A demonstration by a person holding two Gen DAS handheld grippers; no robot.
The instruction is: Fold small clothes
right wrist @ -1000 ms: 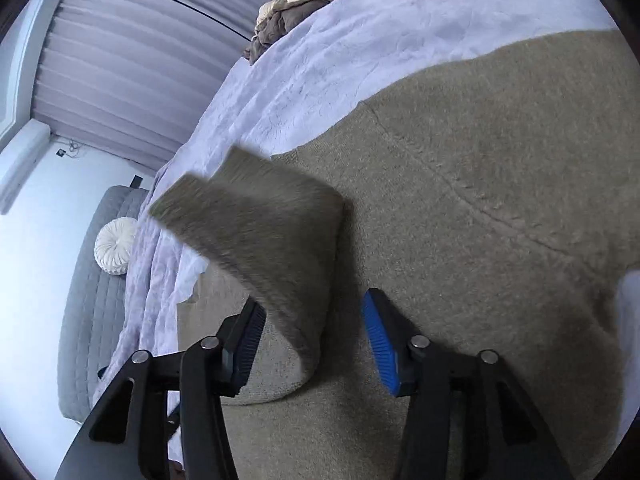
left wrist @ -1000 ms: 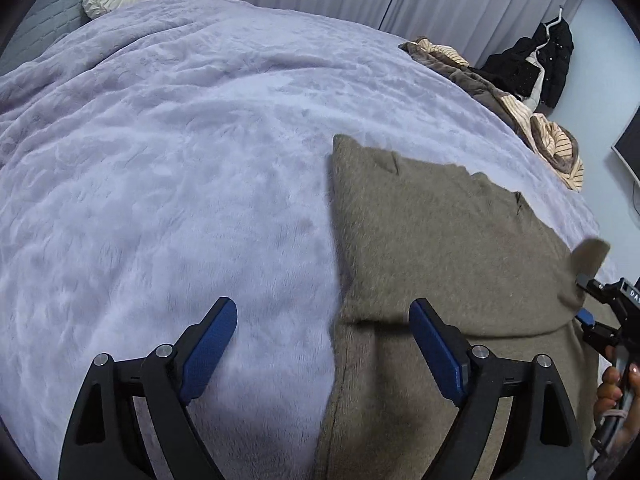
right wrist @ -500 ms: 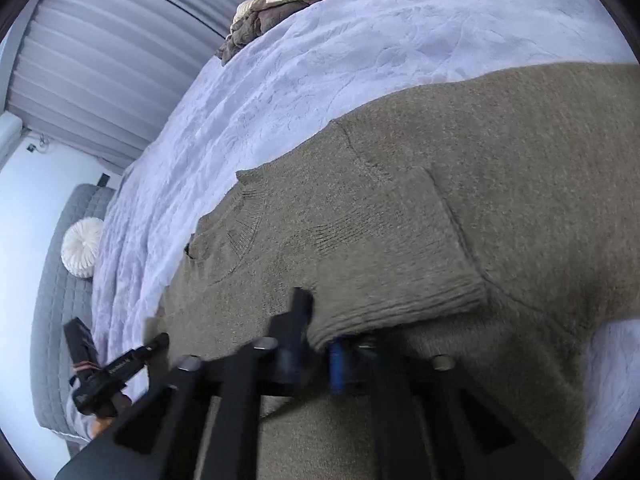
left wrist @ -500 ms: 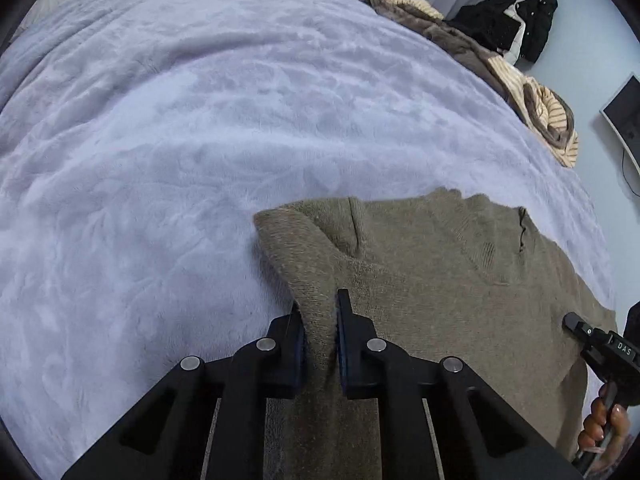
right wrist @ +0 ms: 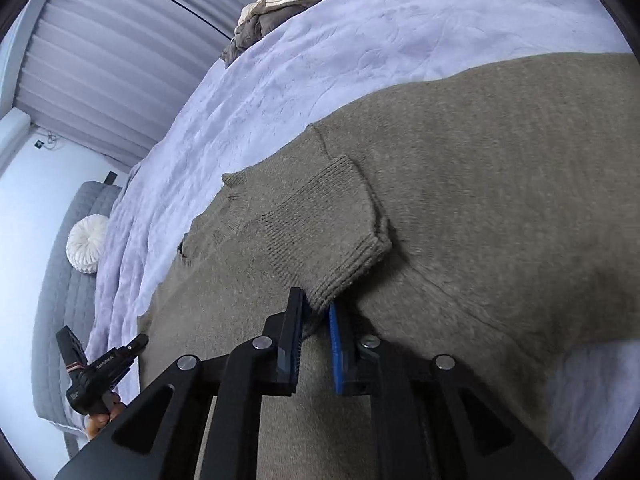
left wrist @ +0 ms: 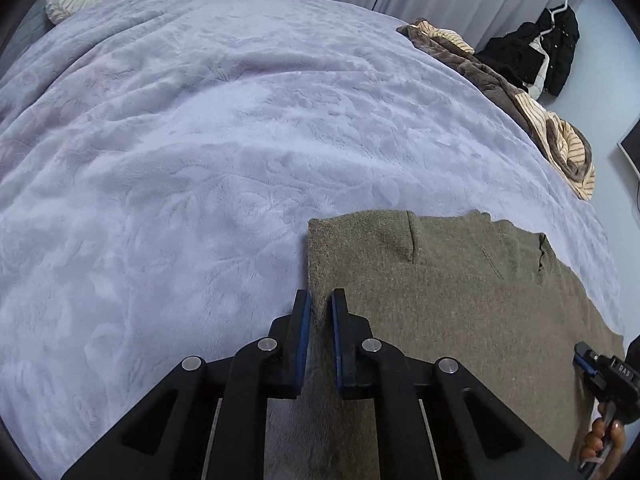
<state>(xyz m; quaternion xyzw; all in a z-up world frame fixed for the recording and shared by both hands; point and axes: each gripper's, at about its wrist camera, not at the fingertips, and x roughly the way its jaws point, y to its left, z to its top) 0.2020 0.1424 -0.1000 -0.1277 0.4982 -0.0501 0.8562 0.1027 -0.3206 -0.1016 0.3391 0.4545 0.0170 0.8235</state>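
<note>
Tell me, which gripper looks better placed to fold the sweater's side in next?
Left, probably. The left gripper pinches the sweater along its outer edge; the right gripper only pinches the sleeve cuff.

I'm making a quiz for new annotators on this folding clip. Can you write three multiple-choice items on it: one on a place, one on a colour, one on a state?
1. Where does the sweater lie?
A. on the purple blanket
B. on a wooden floor
C. on a hanger

2. What colour are the pads of the right gripper?
A. red
B. blue
C. white

3. What is the left gripper doing?
A. standing wide open above the blanket
B. shut on the sweater's folded edge
C. holding the round cushion

Key: 1 A, the sweater is spread flat on the blanket. 2 B, a blue pad shows beside the sleeve cuff in the right wrist view. 3 B, the jaws stand close together with the knit edge pinched between them.
</note>
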